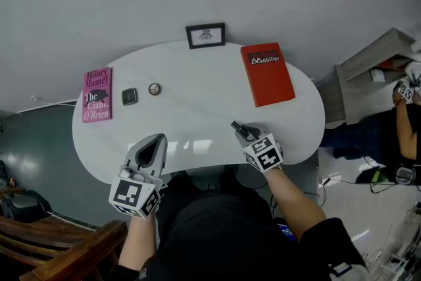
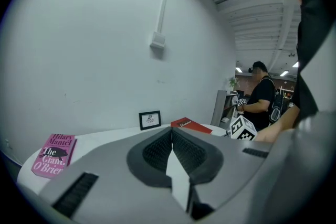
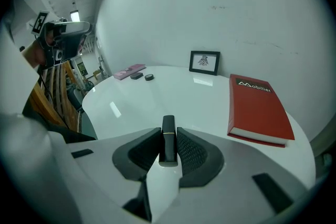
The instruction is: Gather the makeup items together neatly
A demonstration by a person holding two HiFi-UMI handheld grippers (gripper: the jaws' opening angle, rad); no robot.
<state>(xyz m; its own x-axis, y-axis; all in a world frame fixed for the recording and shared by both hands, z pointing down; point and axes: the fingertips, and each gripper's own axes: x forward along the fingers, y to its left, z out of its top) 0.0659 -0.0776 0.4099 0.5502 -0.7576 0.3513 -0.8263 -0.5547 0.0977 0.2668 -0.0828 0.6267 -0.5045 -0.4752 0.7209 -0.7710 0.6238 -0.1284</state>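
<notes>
Near edge of white oval table [image 1: 197, 116]: right gripper [image 3: 168, 150] clamped on slim black lipstick tube [image 3: 168, 136]. Near-left edge: left gripper [image 2: 171, 139], jaws pressed together, nothing between. 2 items near left edge, side by side beside pink book [image 1: 97, 94]: dark square compact [image 1: 129, 96], small round compact [image 1: 154, 89]. Red book [image 1: 267, 73] at far-right edge.

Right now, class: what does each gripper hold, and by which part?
The right gripper pinches a black lipstick tube by its sides, one end poking out past the jaws. The left gripper is shut on nothing.
</notes>
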